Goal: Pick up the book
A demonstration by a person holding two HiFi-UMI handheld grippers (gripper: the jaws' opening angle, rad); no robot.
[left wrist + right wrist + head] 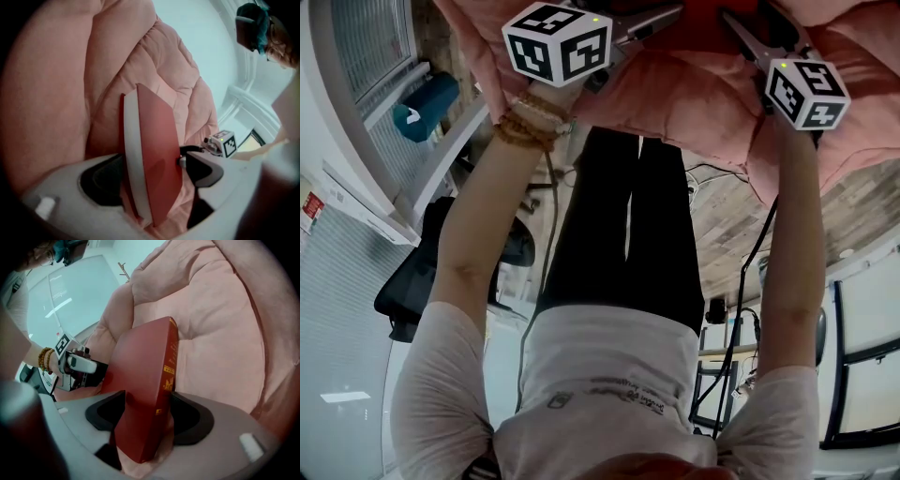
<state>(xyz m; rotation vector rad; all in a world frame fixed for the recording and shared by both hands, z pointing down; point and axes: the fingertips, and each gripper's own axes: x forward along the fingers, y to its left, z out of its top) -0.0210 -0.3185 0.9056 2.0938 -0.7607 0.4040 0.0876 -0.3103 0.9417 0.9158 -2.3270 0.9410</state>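
Resting on puffy pink quilted bedding (220,333) above wood-plank floor (741,216), red hardcover book (145,371) sits inside left gripper (152,173) and right gripper (149,416), both released.

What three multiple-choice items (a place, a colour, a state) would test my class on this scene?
1. Where is the red hardcover book? A on a shelf; B between the jaws of both the left gripper and the right gripper; C on the floor.
2. What colour is the quilted comforter behind it? A green; B blue; C pink.
3. How is the book? A closed; B open, pages spread; C torn in two.
Answers: 1 B, each gripper view shows it between that gripper's jaws. 2 C, pink fabric fills both views. 3 A, its covers lie together.
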